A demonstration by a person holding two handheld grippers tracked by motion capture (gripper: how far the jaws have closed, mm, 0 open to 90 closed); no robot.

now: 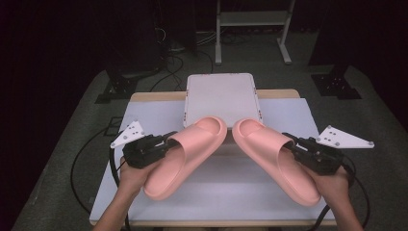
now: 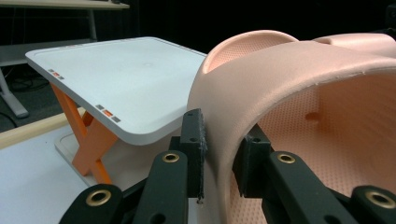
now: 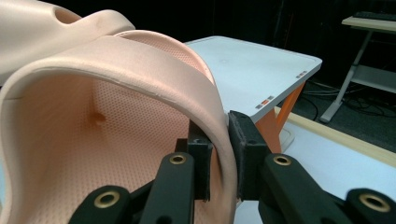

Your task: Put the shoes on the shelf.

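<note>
Slippers were the things in hand: the left gripper [image 1: 166, 143] was clamped on the strap edge of the left slipper [image 1: 185, 154] and the right gripper [image 1: 293, 144] on the strap of the right slipper [image 1: 276, 159], both held over the white desk [image 1: 144, 115] with toes pointing toward the tilted white board [image 1: 221, 96] on its orange stand [image 2: 86, 140]. To do this well, I judged both grips should stay firm on the soft straps and the pair be kept level and matched, toes clear of the board edge until lowered. Whether the heels touched the desk was hard to tell, and the soles were hidden.
</note>
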